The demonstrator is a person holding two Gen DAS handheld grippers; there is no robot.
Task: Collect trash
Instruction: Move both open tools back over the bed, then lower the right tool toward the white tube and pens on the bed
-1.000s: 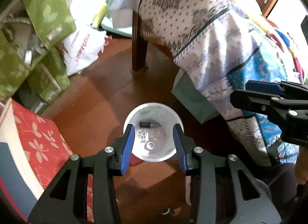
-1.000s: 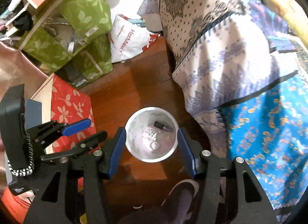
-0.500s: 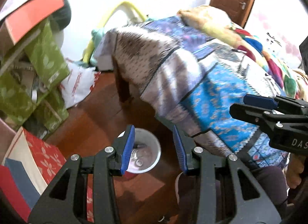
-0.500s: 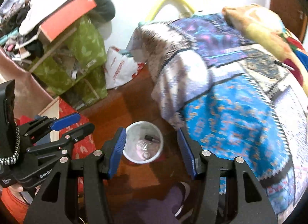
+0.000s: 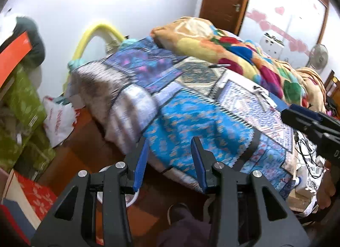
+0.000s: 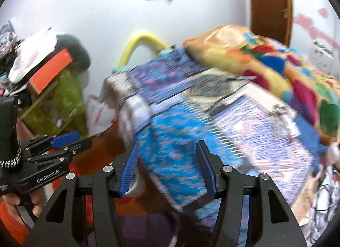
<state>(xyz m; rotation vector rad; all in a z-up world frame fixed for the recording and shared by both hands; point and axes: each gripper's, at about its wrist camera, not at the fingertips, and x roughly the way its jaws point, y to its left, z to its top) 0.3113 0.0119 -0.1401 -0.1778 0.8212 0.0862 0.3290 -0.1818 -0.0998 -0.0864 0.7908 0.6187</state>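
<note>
The left gripper (image 5: pixel 167 162) hung above the near edge of the bed (image 5: pixel 212 102), its blue-padded jaws apart with nothing between them. The right gripper (image 6: pixel 167 168) was likewise held over the bed's blue patterned cover (image 6: pixel 170 147), jaws apart and empty. In the left wrist view the right gripper showed at the right edge; in the right wrist view the left gripper showed at the lower left, gripped by a hand (image 6: pixel 12 202) with an orange sleeve.

The white trash bucket (image 5: pixel 133 200) stood on the brown floor (image 5: pixel 85 140) just beside the bed, mostly hidden behind the left gripper's left jaw; its contents could not be seen. On the bed lay a dark pen (image 5: pixel 218 66) near a bright multicoloured blanket (image 5: pixel 244 55), and something small and pale farther along the cover, too blurred to name. Green boxes (image 5: pixel 19 106) and a white plastic bag (image 5: pixel 59 121) sat against the wall beyond the floor.
</note>
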